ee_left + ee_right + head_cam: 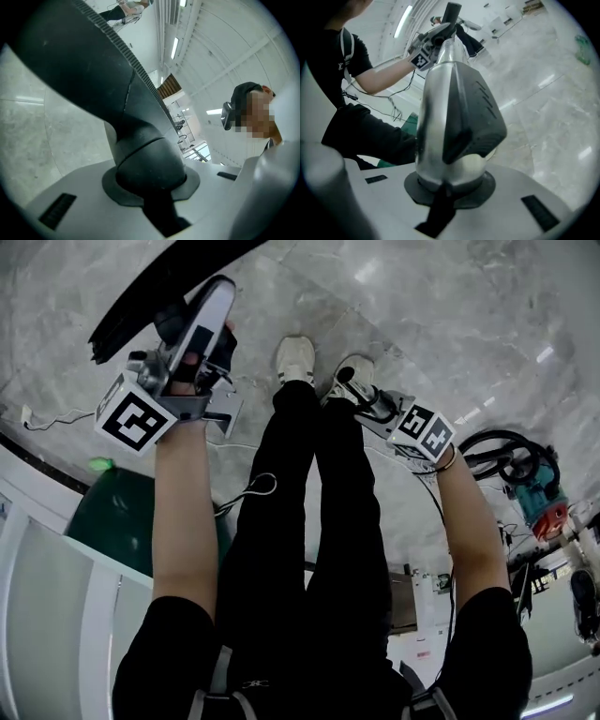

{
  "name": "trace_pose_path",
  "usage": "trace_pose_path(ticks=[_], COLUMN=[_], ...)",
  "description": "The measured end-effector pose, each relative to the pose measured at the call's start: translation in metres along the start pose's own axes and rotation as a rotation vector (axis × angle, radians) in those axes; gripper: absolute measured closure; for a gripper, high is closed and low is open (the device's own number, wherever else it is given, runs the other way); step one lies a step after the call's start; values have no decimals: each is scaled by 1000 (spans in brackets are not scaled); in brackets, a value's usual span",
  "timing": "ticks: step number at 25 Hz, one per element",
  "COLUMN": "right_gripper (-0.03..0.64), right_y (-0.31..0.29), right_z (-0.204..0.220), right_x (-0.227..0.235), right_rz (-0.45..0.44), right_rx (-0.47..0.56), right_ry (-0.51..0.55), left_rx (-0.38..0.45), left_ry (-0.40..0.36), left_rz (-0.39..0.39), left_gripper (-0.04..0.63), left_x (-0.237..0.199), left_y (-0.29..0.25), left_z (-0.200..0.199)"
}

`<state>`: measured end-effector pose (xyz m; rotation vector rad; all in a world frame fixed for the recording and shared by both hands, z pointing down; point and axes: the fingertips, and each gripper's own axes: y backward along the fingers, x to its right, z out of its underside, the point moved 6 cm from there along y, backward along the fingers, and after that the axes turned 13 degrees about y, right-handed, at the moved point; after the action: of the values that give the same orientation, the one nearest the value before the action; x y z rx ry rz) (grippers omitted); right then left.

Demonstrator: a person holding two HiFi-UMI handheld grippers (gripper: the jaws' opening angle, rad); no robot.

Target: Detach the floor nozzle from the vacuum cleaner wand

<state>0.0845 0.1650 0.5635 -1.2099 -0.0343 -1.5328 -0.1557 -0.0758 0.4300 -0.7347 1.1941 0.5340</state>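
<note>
In the head view my left gripper (192,338) at the upper left is shut on the neck of the black floor nozzle (169,282), which is lifted off the marble floor. In the left gripper view the rounded black neck (145,159) sits clamped between the white jaws, and the wide nozzle body (79,61) rises up and to the left. My right gripper (364,395) is shut on the silver wand end, whose black tip (345,374) lies by a shoe, apart from the nozzle. The right gripper view shows that wand (450,117) with its dark grey collar upright between the jaws.
The person's legs and white shoes (295,357) stand between the two grippers. A green container (131,512) and a white panel (47,615) lie at the left. A teal-and-red machine with a black hose (534,488) sits at the right. A thin cable (56,418) runs over the floor.
</note>
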Motion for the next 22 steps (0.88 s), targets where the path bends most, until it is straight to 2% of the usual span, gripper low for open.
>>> trace_pose_path(ticks=[4, 14, 22], right_gripper=[565, 565, 565], right_y=[9, -8, -14], right_z=[-20, -27, -22], right_x=[27, 46, 44], right_rz=[70, 41, 15], right_rx=[27, -10, -17], right_ry=[27, 70, 69], left_rx=[-90, -189, -180], left_ry=[3, 24, 63], left_rz=[-20, -54, -83], left_gripper=[508, 506, 506], left_x=[-12, -29, -37], left_y=[-10, -13, -18], left_z=[28, 56, 67])
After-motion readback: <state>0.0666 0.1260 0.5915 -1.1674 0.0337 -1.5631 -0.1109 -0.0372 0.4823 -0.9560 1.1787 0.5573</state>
